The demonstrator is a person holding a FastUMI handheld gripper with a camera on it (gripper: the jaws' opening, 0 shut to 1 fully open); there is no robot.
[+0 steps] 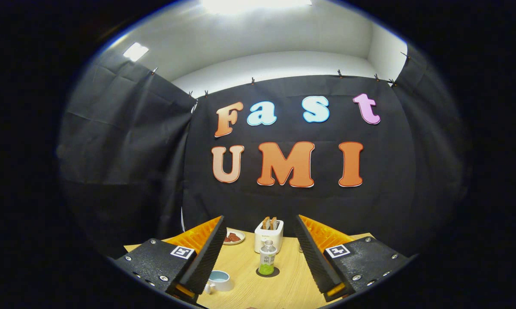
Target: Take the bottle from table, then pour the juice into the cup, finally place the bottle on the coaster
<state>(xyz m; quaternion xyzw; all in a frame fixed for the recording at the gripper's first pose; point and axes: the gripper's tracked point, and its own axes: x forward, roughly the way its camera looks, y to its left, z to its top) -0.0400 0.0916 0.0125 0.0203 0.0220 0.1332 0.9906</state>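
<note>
While I held off: jaws (258, 253) stood wide, gripping nothing.
Bottle (267, 257): upright on coaster (268, 272), ahead between them.
Cup (218, 281): beside left finger.
Tabletop (283, 287): pale wood, toaster (268, 236) and plate (233, 237) behind.

Jaws spread wide, nothing gripped between them. Fingers (206, 253) angled forward, converging toward the far side. Gripper (258, 255) held level, near side.

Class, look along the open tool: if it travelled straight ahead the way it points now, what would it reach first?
Probably the small clear bottle with green juice, standing on the dark round coaster ahead of the tool, whose fingers are spread open. The white toaster stands beyond it, though depth is uncertain.
</note>
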